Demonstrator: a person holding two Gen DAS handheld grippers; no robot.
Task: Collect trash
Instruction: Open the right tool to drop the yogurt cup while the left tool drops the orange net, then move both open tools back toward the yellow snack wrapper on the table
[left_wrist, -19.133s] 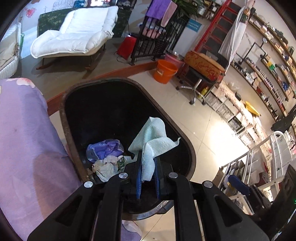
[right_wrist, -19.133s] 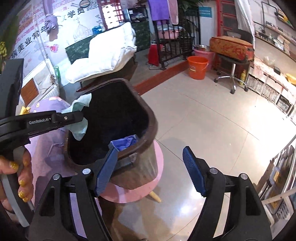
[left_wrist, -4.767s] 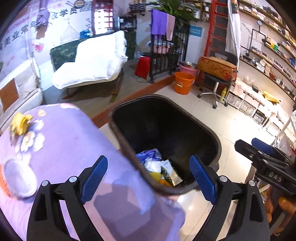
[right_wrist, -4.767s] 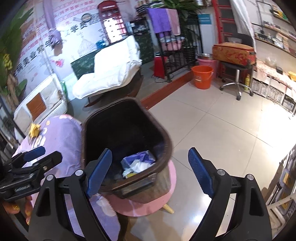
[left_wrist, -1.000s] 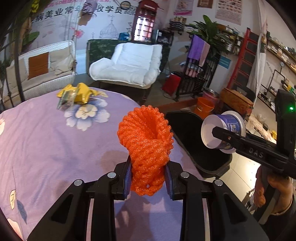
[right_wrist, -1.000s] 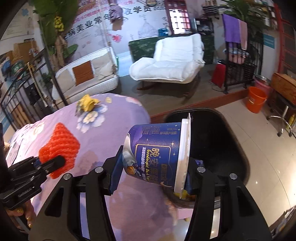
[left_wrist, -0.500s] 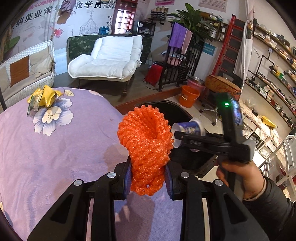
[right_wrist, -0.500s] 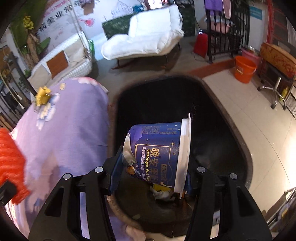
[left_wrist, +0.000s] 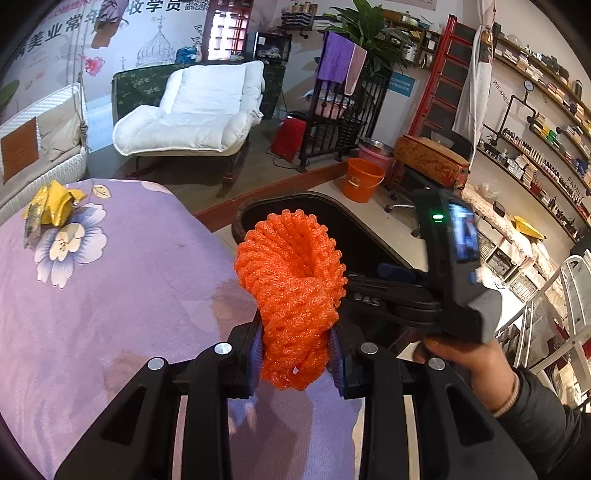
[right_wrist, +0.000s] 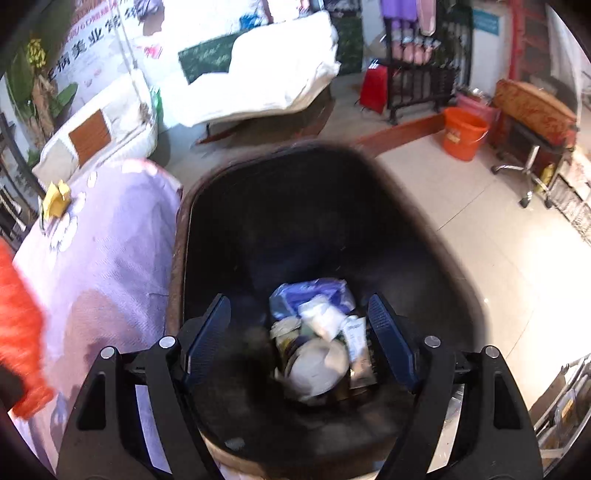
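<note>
- right gripper (right_wrist: 299, 343) is hanging over the open bin (right_wrist: 458, 266), fingers standing wide apart w/ nothing between them; its jaws have just been opening, and the white-lidded cup (right_wrist: 317, 369) is lying down inside on top of the other rubbish (right_wrist: 314, 299).
- left gripper (left_wrist: 295, 354) is clamping the orange foam net (left_wrist: 291, 295) tight btwn both blue pads, net sticking up well above the fingers.
- net is sitting over the purple tablecloth (left_wrist: 110, 295), just short of the bin's near rim, so it's not yet over the opening.
- step in hand, as i read it: getting the net across and dropping it in. best to carry it fully past the rim before letting go, since foam this light could catch on the edge or bounce back onto the cloth.
- right gripper and the person's hand (left_wrist: 465, 358) are sitting btwn the net and the bin mouth; that one prob needs to be clearing out first or the two will be bumping.
- room: bin mouth is wide and mostly empty, plenty of space to drop. table edge and bin rim are touching or v. close on the near side, so little gap for anything to fall thru.
- yellow wrapper (left_wrist: 51, 206) is lying on the far part of the cloth, well apart from both grippers, prob next to collect.
</note>
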